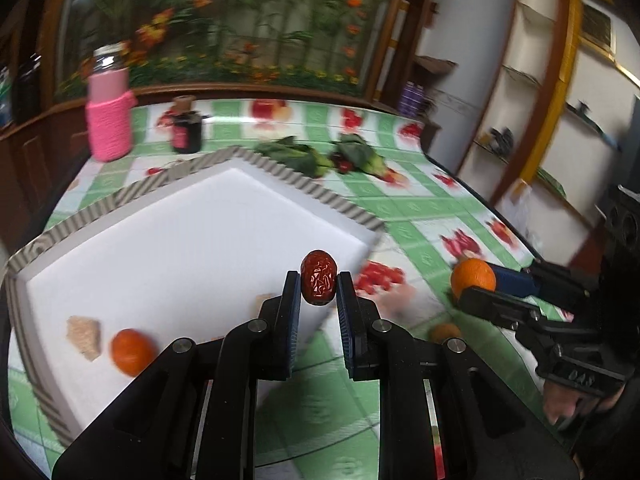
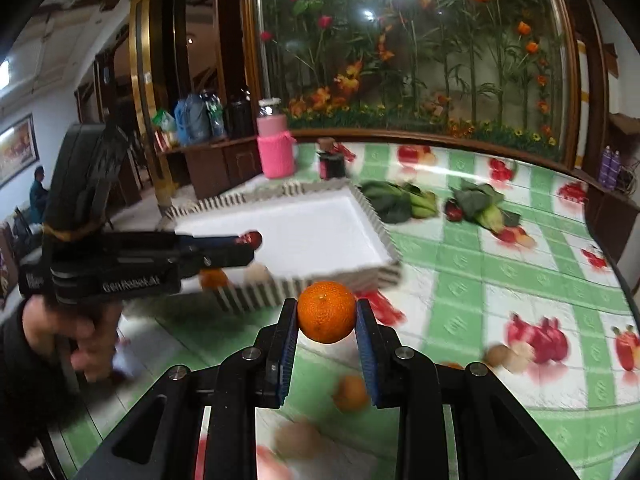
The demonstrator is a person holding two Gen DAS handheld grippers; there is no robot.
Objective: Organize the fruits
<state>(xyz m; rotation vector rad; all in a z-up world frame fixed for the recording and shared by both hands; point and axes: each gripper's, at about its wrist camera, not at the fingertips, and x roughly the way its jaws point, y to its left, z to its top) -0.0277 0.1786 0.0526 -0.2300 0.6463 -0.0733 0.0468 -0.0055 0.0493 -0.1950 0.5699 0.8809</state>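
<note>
Oilcloth (image 1: pixel 404 208) in green and white checks with printed red fruit covers the table we work at, and beyond it, ahead of both tools, stands a glass case of artificial flowers (image 2: pixel 400 60) in a wooden frame. Ahead and to the left of the left gripper (image 1: pixel 319 284) lies a white tray (image 1: pixel 192 232) with a striped rim; a second orange (image 1: pixel 132 351) and a pale beige chunk (image 1: pixel 84 336) rest in its near-left corner. Past the tray we see a pink knitted bottle (image 1: pixel 109 120), a small dark jar (image 1: pixel 187 130) and leafy greens (image 1: pixel 296 156).

We hold the left gripper tilted down over the tray's near edge, its pads clamped on a wrinkled red date (image 1: pixel 319 283) that sticks up above the fingertips. To its right, the right gripper (image 2: pixel 327 312) points downward too, gripping an orange (image 2: pixel 327 312) between its blue pads, lifted clear of the cloth. Beneath the right gripper, blurred round fruits (image 2: pixel 351 393) lie loose on the cloth. In the right wrist view a bare hand (image 2: pixel 80 332) wraps the left tool's handle, sleeve dark.
</note>
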